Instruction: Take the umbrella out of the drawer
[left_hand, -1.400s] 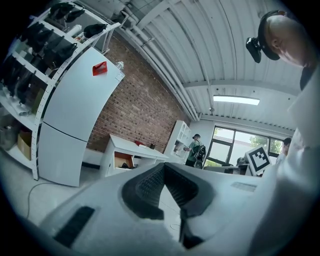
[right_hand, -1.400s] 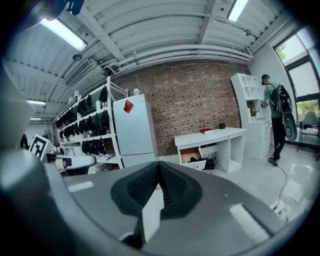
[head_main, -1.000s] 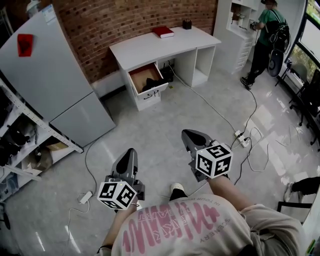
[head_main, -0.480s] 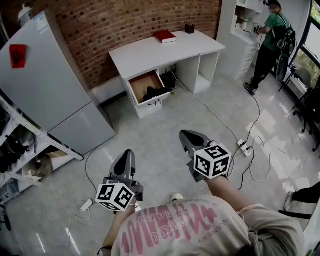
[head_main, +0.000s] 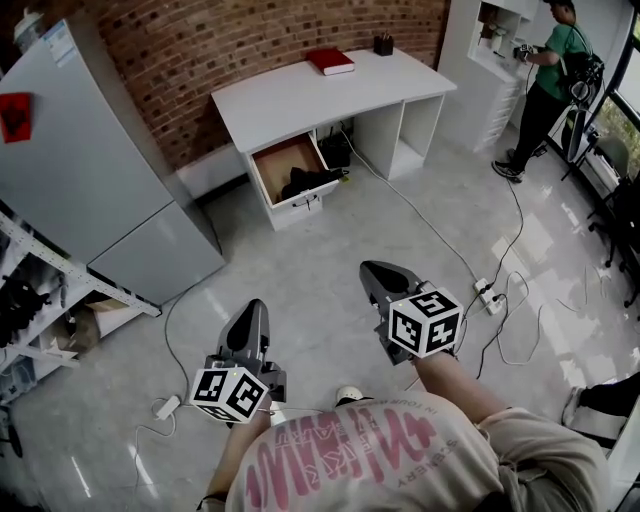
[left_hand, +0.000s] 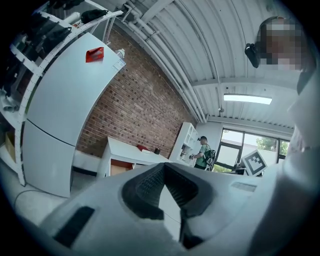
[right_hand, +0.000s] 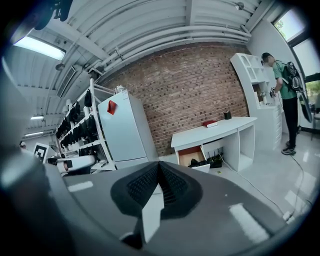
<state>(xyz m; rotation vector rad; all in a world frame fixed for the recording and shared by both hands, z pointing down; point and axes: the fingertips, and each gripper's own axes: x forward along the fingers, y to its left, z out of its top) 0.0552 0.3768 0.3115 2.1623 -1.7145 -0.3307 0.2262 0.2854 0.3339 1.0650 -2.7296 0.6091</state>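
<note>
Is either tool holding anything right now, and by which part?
Nothing is held. The left tool and the right tool are shut and empty; the umbrella lies in the open drawer.

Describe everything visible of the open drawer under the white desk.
The drawer stands pulled well out from the left pedestal of the white desk, far ahead of the person. Its front panel is white with a small dark handle, and the inside looks like bare brown wood. A black bundle, probably the umbrella, lies at the outer end, close behind the front panel. The inner part of the bottom shows bare.
</note>
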